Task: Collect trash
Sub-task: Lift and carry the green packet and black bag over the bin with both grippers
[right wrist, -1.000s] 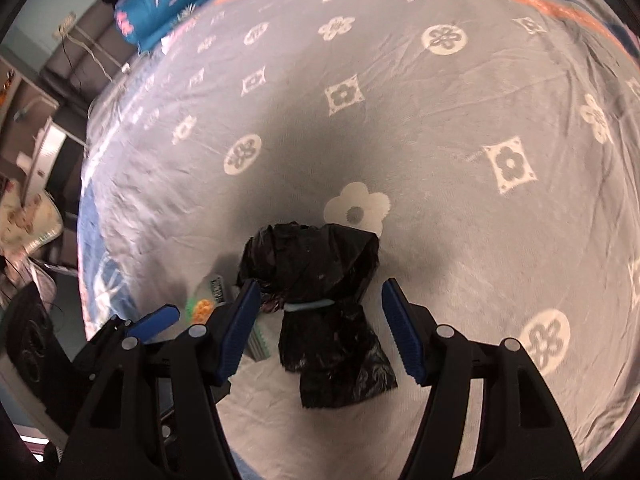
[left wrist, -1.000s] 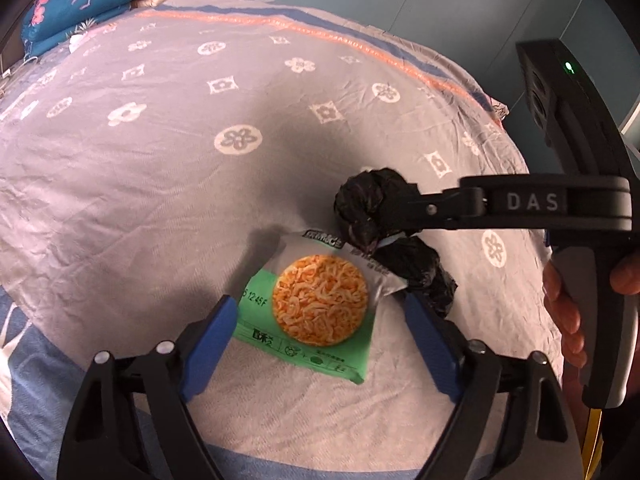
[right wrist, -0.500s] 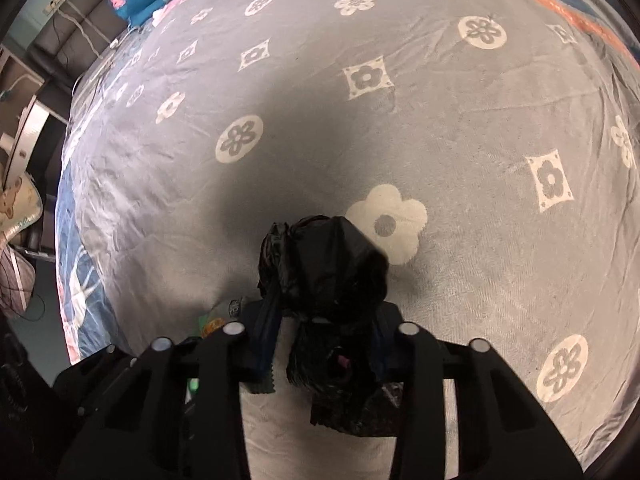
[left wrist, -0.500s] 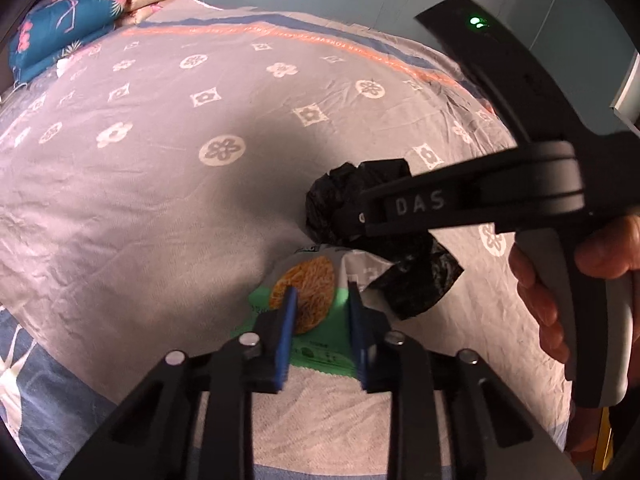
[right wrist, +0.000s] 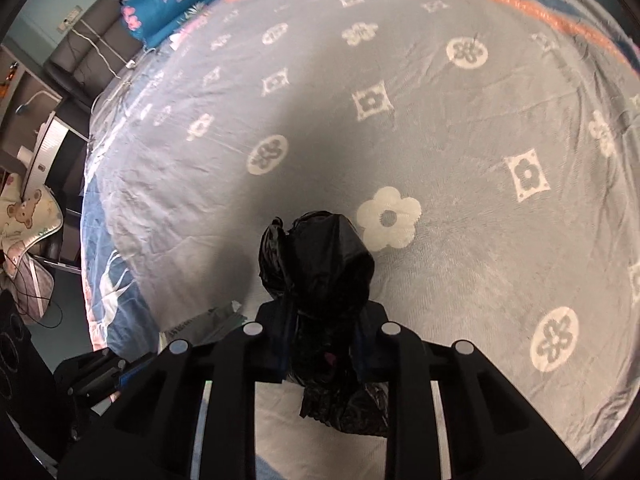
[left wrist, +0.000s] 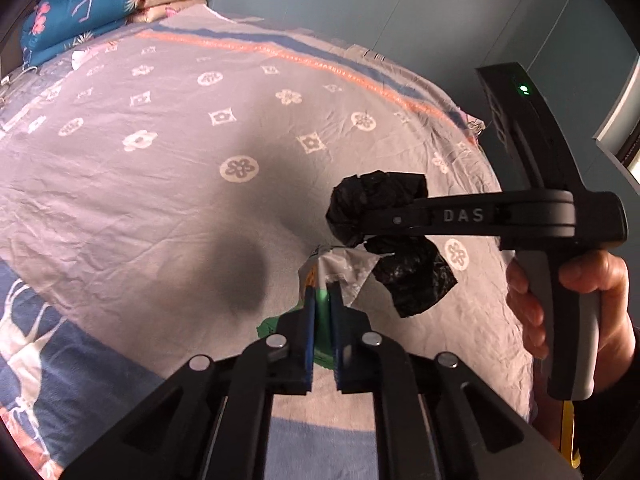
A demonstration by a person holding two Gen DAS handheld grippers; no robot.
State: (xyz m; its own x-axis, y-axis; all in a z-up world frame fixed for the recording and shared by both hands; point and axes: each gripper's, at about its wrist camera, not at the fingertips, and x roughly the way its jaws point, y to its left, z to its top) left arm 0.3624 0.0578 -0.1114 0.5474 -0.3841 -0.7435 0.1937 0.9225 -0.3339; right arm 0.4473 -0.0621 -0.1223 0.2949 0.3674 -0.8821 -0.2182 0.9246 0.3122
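My left gripper (left wrist: 321,300) is shut on a green and white noodle wrapper (left wrist: 340,270), lifted edge-on above the bed. My right gripper (right wrist: 322,322) is shut on a crumpled black plastic bag (right wrist: 320,272) and holds it off the bedsheet. In the left wrist view the black bag (left wrist: 376,200) hangs from the right gripper (left wrist: 374,220) just to the right of the wrapper, with a loose flap (left wrist: 412,280) drooping below. A corner of the wrapper (right wrist: 212,318) shows in the right wrist view at the lower left.
A grey bedsheet with white flower prints (left wrist: 200,152) covers the bed. Folded blue floral bedding (left wrist: 80,12) lies at the far end. The bed's near edge has a blue patterned border (left wrist: 52,360). Furniture and a bear-print cloth (right wrist: 28,216) stand beside the bed.
Both grippers closed, the left on the wrapper and the right on the black bag, then lifted them up off the sheet. The wrapper has turned edge-on between the left fingers.
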